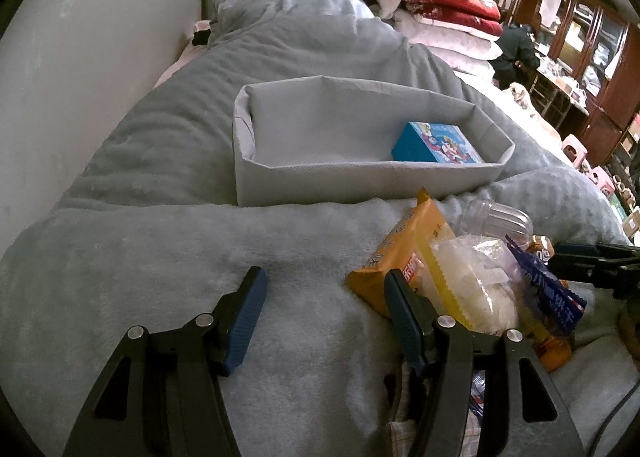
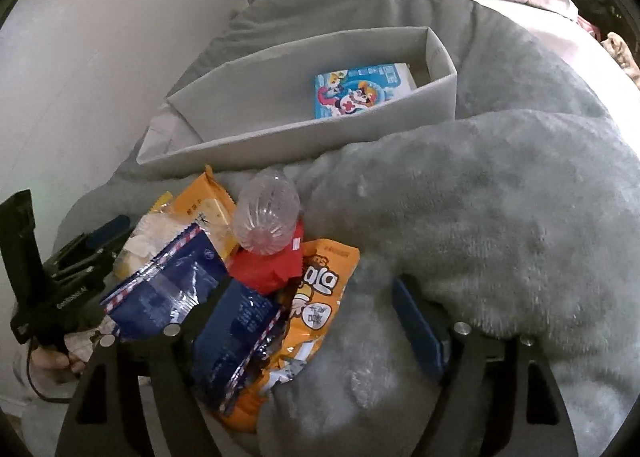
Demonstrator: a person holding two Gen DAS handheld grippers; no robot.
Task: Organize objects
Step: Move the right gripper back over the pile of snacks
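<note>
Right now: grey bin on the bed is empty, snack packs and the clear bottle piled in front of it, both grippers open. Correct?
One error: the grey bin is not empty. A blue cartoon-print box lies inside, toward its right end, clearest in the right wrist view. The rest holds: snack packs and clear bottle lie piled in front of it, and left gripper and right gripper are open.

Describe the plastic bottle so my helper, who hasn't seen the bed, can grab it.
Start at the grey fabric bin on the blanket. The snack pile lies just before its near wall. The bottle lies there, the only clear, ribbed item, with a red label.
</note>
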